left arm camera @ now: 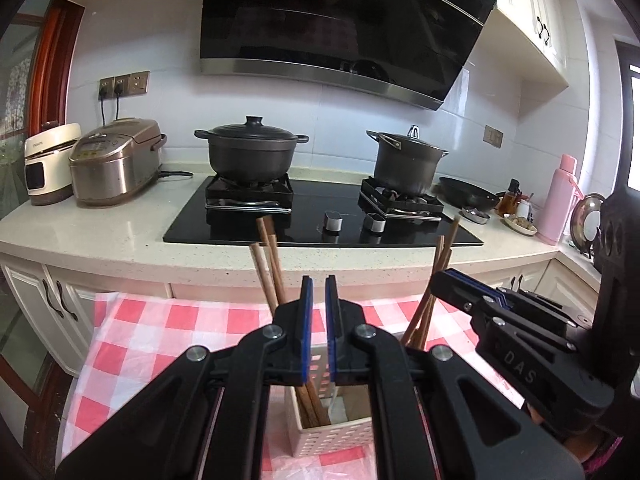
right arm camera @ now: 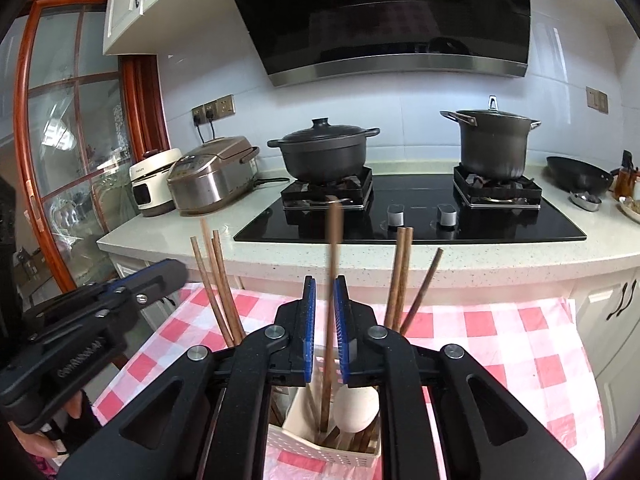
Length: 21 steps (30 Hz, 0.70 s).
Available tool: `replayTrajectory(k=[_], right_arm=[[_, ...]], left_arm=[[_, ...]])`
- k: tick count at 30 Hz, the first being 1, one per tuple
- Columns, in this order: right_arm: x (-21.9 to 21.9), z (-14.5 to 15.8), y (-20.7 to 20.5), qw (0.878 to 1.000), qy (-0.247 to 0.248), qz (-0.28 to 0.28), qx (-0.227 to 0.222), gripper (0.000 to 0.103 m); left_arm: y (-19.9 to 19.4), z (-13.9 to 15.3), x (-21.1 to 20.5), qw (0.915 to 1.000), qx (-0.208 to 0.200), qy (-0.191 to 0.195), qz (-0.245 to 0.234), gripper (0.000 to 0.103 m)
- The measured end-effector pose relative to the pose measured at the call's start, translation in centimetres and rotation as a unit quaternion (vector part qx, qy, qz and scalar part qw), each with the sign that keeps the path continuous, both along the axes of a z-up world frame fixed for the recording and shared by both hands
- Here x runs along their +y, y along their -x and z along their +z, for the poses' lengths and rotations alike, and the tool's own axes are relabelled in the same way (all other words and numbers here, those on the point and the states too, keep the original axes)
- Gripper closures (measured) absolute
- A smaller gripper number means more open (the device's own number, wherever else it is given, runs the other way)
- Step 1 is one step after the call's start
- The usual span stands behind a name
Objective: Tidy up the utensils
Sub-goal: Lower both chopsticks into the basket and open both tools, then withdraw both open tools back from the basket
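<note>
A white perforated utensil holder [left arm camera: 334,438] stands on a pink checked tablecloth [left arm camera: 160,332], right below both grippers; it also shows in the right wrist view [right arm camera: 320,446]. Wooden chopsticks [left arm camera: 270,268] stand in it on the left and more chopsticks [left arm camera: 434,284] on the right. My left gripper [left arm camera: 319,320] hovers over the holder, jaws slightly apart, empty. My right gripper [right arm camera: 325,312] is above the holder with one wooden chopstick [right arm camera: 331,280] standing between its jaws, its lower end in the holder. A white spoon [right arm camera: 356,408] lies in the holder.
Behind the table is a stone counter [left arm camera: 120,236] with a black hob [left arm camera: 320,220], two dark pots [left arm camera: 250,152] [left arm camera: 408,160], two rice cookers [left arm camera: 116,160], a wok [left arm camera: 468,194] and a pink flask [left arm camera: 558,200]. A range hood [left arm camera: 340,24] hangs above.
</note>
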State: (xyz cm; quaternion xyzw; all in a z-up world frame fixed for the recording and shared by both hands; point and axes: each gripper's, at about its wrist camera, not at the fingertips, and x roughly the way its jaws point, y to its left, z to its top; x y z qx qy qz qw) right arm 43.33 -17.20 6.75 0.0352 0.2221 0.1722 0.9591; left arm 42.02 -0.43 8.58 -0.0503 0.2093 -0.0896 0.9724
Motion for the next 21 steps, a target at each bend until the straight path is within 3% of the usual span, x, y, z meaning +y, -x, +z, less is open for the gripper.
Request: replayTrajectory(k=[4,5,7,11,13,16,18,21], right_arm=[[-0.4,0.3,0.3,1.000,0.001,-0.007,-0.004,0.086],[-0.5,0.5,0.4,1.000,0.001,-0.008,-0.005,0.079],[-0.8,1.1,1.0,1.000,-0.003,-0.010,-0.011,0.069],[-1.3,2.8,2.6,0.999,-0.004,-0.013,-0.031,0.069],[-1.6,3.7,3.7,0.999,-0.004,-0.016,-0.043,0.066],[-1.9,4.7,5.6,0.998,0.001,-0.020,-0.062,0.049],[-2.1,5.1,7.1,0.997,0.006,-0.025,-0.075,0.039],[-2.4,5.0,9.3,0.996,0.011,-0.026,-0.084,0.033]], left_arm=[[0.6,0.4,0.6,1.0000,-0.004,0.002,0.007,0.093],[0.8,0.6,0.8,0.9999,-0.007,0.001,0.010,0.089],[1.6,1.2,1.2,0.9996,-0.018,0.001,0.021,0.068],[3.9,2.9,2.0,0.9975,-0.055,0.001,0.045,0.046],[5.3,3.7,2.2,0.9954,-0.076,-0.003,0.058,0.025],[7.8,4.9,2.6,0.9904,-0.113,-0.013,0.079,0.004],[9.2,5.5,2.8,0.9879,-0.127,-0.023,0.086,0.004],[10.9,5.7,3.0,0.9872,-0.126,-0.038,0.089,0.004]])
